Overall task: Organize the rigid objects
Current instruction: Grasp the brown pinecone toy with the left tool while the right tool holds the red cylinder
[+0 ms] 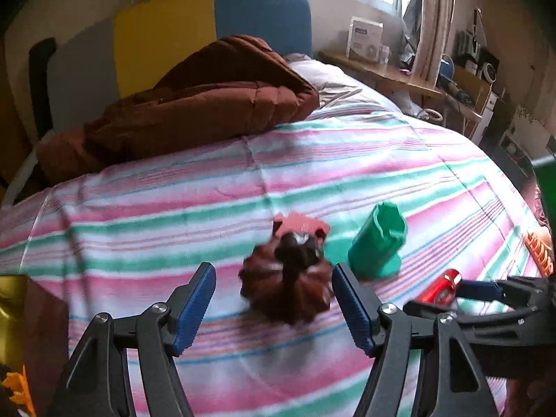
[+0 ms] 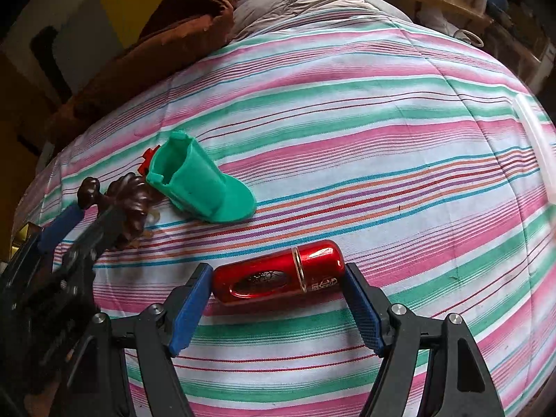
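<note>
A dark brown ridged pumpkin-like toy (image 1: 288,286) lies on the striped bedspread between the pads of my open left gripper (image 1: 272,307); the pads stand apart from it. Behind it lies a pink-red piece (image 1: 300,226) and a green boot-shaped toy (image 1: 377,243). My right gripper (image 2: 278,304) is open around a shiny red capsule-shaped case (image 2: 278,271), pads at or very near its two ends. The right wrist view also shows the green boot (image 2: 201,184), the brown toy (image 2: 133,198) and the left gripper (image 2: 80,222). The red case (image 1: 439,286) shows in the left wrist view.
A brown quilt (image 1: 194,104) is heaped at the head of the bed. A wooden bedside shelf (image 1: 389,73) with boxes stands at the right. A clear plastic container's edge (image 2: 537,146) lies on the bedspread's right side. A gold-coloured object (image 1: 12,316) sits at the left edge.
</note>
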A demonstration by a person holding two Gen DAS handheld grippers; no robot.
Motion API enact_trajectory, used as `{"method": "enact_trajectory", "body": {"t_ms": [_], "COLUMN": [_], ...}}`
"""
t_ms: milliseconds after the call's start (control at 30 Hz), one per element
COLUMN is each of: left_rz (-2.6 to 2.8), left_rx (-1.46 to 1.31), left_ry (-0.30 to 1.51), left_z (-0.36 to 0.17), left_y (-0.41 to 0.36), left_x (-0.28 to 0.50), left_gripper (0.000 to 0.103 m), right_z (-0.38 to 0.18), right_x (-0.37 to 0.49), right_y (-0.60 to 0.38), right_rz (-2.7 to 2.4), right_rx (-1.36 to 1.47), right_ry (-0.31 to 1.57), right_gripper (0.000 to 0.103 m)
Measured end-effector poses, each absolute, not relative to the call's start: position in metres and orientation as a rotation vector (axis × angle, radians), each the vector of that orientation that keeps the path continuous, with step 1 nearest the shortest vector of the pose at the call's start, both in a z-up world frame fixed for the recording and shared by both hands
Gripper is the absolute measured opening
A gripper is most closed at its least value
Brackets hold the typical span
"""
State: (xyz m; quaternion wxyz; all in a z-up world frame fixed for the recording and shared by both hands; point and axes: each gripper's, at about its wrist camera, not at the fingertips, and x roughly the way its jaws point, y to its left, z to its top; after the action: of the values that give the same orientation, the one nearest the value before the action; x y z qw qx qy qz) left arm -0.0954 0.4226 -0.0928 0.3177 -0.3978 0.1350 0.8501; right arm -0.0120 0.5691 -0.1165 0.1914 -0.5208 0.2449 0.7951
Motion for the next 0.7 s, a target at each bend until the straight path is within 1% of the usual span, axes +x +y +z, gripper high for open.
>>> {"method": "enact_trajectory", "body": {"t_ms": [33, 100, 167, 300, 367, 700], "left_rz": [2.237, 2.222, 2.224, 2.233, 2.234, 2.278], "left_rx": [-1.037, -1.001, -0.953, -0.904, -0.86, -0.876], "left_ry": [0.373, 0.391, 0.401, 0.372, 0.384, 0.312], "left_z": [-0.094, -0.095, -0.095, -0.096, -0.096, -0.094], "left_y": [0.425, 0.43, 0.433, 0.43, 0.426, 0.399], "left_x": [-0.096, -0.096, -0.095, -0.093, -0.087, -0.074], "left_gripper": [0.069, 0.061, 0.036, 0.029, 0.023, 0.022], "right_z": [-0.117, -0.116, -0.116, -0.116, -0.116, -0.119], "right_x": [-0.012, -0.01, -0.01, -0.009, -0.008, -0.016], "right_y": [0.569, 0.573, 0.575, 0.574, 0.576, 0.576], "right_rz": [2.232, 2.232, 2.232, 2.232, 2.233, 2.242], "right_rx": [-1.461, -1.459, -1.459, -1.457, -1.456, -1.438], "right_ry": [0.694, 0.703, 0.705, 0.708, 0.713, 0.74], "right_gripper": [0.076, 0.076, 0.076, 0.076, 0.076, 0.076]}}
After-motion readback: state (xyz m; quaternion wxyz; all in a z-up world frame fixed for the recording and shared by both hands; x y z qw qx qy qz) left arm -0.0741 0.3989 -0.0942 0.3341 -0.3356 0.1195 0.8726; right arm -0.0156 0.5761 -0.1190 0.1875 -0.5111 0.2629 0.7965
